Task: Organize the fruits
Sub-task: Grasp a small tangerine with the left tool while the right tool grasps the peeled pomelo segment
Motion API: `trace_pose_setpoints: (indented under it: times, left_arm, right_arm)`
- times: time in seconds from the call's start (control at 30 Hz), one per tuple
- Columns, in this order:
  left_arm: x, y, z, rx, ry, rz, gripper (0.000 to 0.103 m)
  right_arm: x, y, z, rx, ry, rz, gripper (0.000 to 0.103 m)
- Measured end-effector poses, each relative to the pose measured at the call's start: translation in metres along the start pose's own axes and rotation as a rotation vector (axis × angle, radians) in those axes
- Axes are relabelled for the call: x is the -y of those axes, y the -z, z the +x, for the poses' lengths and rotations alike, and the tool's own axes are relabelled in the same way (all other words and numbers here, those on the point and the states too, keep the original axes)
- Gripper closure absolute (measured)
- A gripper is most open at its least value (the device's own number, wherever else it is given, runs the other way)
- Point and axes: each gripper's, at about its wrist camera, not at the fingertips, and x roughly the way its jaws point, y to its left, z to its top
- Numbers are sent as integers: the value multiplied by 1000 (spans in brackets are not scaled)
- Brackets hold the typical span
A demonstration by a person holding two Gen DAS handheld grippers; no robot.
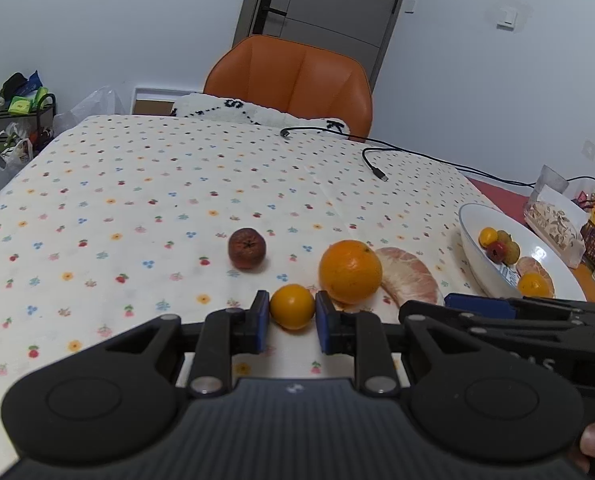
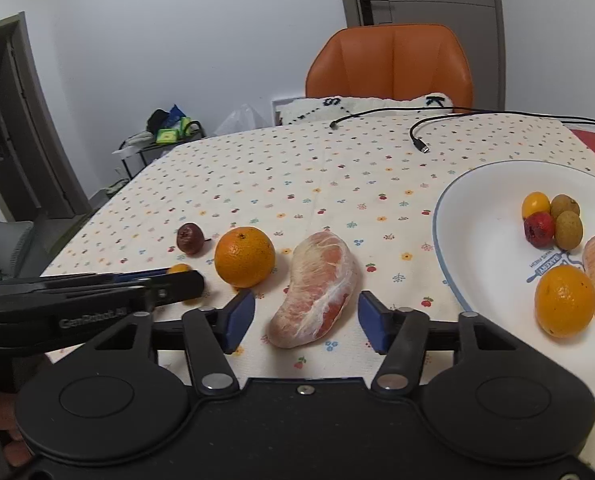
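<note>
Near the table's front edge, I have my left gripper (image 1: pixel 292 320) low and level, its blue pads closed against both sides of a small orange fruit (image 1: pixel 292 306) that sits on the cloth (image 1: pixel 137 200). My right gripper (image 2: pixel 306 320) lies just beside it, also low, with its jaws spread wide on either side of the pomelo wedge (image 2: pixel 315 288) and touching neither flank. That wedge lies on the cloth with its long axis running away from me, the near end curving slightly left. Just left of it sits the big orange (image 2: pixel 244 256), navel end up, between the wedge and the small fruit. Further left and back is a dark wrinkled fruit (image 1: pixel 247 248), well apart from the rest. On the right side stands the plate (image 2: pixel 477 248), holding an orange, a second wedge and four small fruits. Beyond the fruit row the cloth lies open up to the cables (image 1: pixel 377 164) at the far edge.
</note>
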Motion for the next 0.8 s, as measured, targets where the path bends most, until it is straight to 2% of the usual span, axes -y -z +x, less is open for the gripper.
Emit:
trace_pose_setpoints:
  times: [0.23,0.37,0.8]
  left_arm:
    - [-3,1,-4,3,5,-10,80]
    - [0,2,-7,7,10,-7,80]
    - [11,8,-18,5,27,2,80]
  right_arm:
    - [-7,-1,8,5,51,-20,56]
    - [-9,0,11,14,83,-43,62]
    - [-8,10,-12,-27,61,-50,70]
